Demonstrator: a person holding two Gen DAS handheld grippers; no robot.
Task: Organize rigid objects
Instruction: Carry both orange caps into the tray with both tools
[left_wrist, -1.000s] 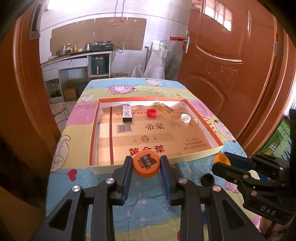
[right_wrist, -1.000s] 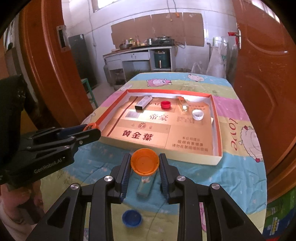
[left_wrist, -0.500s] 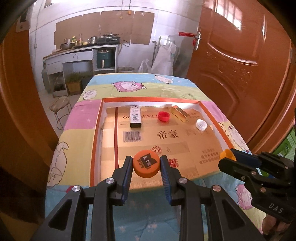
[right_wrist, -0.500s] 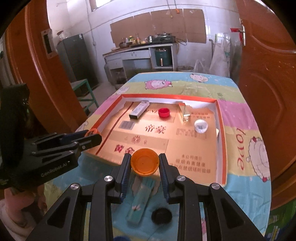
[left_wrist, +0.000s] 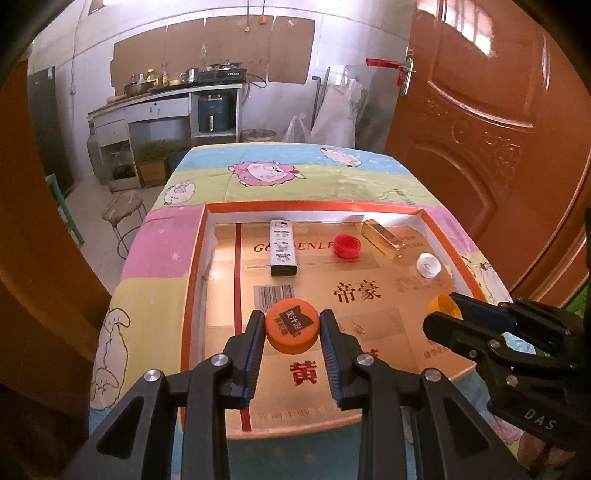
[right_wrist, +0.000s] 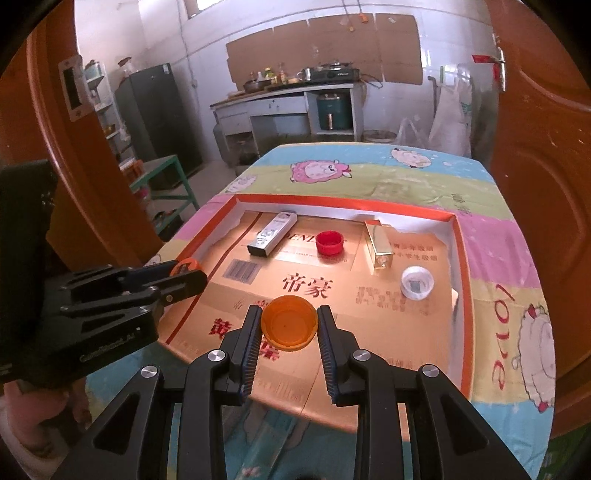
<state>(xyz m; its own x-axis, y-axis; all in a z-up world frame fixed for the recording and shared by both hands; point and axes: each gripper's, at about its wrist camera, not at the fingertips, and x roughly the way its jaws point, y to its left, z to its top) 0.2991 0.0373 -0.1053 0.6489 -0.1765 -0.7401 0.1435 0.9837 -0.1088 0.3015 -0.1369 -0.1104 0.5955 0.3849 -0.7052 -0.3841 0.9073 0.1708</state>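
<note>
A kitchen with a white tiled wall, a counter of pots and a brown wooden door (left_wrist: 491, 122) lies behind a table covered by a cartoon sheep cloth (left_wrist: 266, 173). On the cloth sits a shallow cardboard tray (left_wrist: 194, 280) with an orange rim and a gold printed floor.

The left tongs (left_wrist: 292, 330) pinch an orange cap with a dark label (left_wrist: 291, 326), top side up, over the near left part of the tray floor. The right tongs (right_wrist: 289, 328) pinch a plain orange cap (right_wrist: 289, 326), hollow side up, over the near middle of the tray. In the left wrist view the right tongs reach in from the right side with their cap showing at the tips; in the right wrist view the left tongs reach in from the left.

Beyond both tongs, along the far wall of the tray, lie a white slim box (left_wrist: 282, 247), a red cap (left_wrist: 347, 245), a gold box (left_wrist: 382, 239) and, furthest right, a white cap (left_wrist: 428, 265). The white box lies straight ahead of the left tongs; the red cap lies ahead of the right tongs, and the white cap ahead and to their right. All four rest apart from one another.
</note>
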